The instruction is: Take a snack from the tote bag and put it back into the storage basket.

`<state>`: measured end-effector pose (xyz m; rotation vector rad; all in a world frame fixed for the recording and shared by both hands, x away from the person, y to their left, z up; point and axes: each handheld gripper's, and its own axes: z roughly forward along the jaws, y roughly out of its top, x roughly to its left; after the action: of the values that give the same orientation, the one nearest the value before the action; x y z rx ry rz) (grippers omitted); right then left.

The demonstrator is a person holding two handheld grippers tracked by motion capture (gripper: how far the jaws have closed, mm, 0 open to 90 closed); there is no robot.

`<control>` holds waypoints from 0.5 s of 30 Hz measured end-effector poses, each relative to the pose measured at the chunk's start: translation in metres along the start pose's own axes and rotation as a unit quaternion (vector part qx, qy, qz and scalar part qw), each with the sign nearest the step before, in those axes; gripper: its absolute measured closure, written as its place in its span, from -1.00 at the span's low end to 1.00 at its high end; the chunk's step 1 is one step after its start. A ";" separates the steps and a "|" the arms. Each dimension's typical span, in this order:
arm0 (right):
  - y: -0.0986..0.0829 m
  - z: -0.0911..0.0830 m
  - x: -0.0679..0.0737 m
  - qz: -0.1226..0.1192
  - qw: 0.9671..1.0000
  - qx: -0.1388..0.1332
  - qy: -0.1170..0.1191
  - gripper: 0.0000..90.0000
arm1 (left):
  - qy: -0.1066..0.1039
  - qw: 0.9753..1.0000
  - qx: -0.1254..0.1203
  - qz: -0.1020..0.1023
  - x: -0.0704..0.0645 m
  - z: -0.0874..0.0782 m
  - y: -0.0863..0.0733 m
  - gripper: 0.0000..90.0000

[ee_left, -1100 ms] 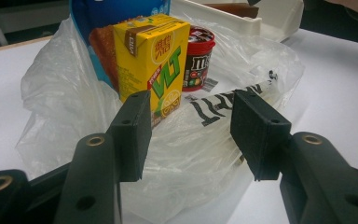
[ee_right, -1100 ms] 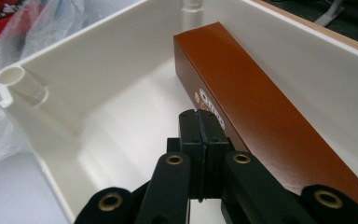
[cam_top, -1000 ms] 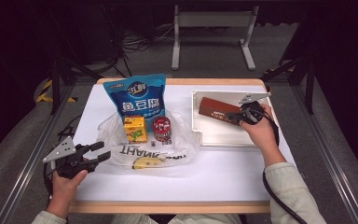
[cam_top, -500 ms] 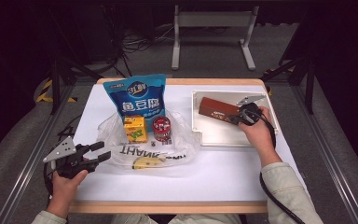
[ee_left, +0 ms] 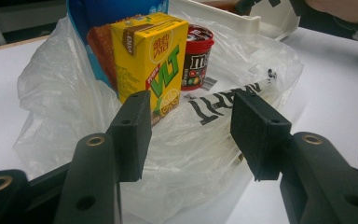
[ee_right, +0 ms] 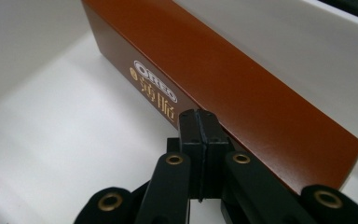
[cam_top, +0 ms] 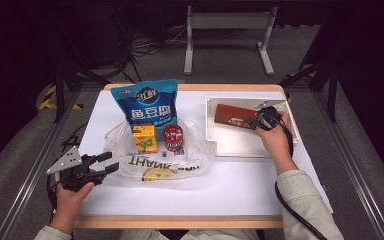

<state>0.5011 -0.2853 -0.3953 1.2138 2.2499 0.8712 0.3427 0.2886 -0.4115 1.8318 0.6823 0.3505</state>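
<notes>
Right claw [cam_top: 258, 121]: jaws pressed flat together, nothing between them; tips at the near long side of the brown box [cam_top: 236, 116], at or just short of touching it. In the right gripper view the claw [ee_right: 200, 122] points at that box [ee_right: 242, 88] just below its gold lettering; whether the tips touch it cannot be told.

Brown box: lies in the white tray [cam_top: 240, 145], along the tray's far wall, running leftward away from the right claw's tips. Tray floor bare on the near side of the claw.

Left claw [cam_top: 104, 163]: jaws wide apart, holding nothing; at the table's [cam_top: 240, 190] near left part, aimed at the plastic bag [cam_top: 130, 160], whose edge lies just ahead of the tips. In the left gripper view the claw [ee_left: 191, 126] frames crumpled bag film [ee_left: 65, 116] between its open pads.

Ahead of the left claw, on the bag:
- yellow carton [ee_left: 151, 60], upright, straight beyond the left pad;
- red tub [ee_left: 196, 56], upright, just beside the carton, slightly farther off;
- blue pouch [cam_top: 147, 106], standing behind both;
- banana [cam_top: 159, 174] under the film, near the bag's front edge.

The two claws are well apart, the bag group between them.
</notes>
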 end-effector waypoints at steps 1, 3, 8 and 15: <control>0.001 0.001 -0.001 0.003 1.000 0.000 -0.004 1.00 | 0.000 1.000 0.000 0.000 0.000 0.000 0.000 0.08; 0.002 0.001 -0.002 0.004 1.000 0.001 -0.007 1.00 | 0.000 1.000 0.000 0.000 0.000 0.000 0.000 0.08; 0.002 0.006 -0.008 0.012 1.000 -0.001 -0.014 1.00 | 0.000 1.000 0.000 -0.001 0.000 0.000 0.000 0.08; 0.002 0.011 -0.016 0.028 0.999 -0.008 -0.024 1.00 | 0.001 1.000 0.001 -0.001 0.000 0.000 0.000 0.07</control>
<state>0.5173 -0.2948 -0.4002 1.2814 2.1774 0.8700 0.3425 0.2885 -0.4118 1.8321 0.6858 0.3506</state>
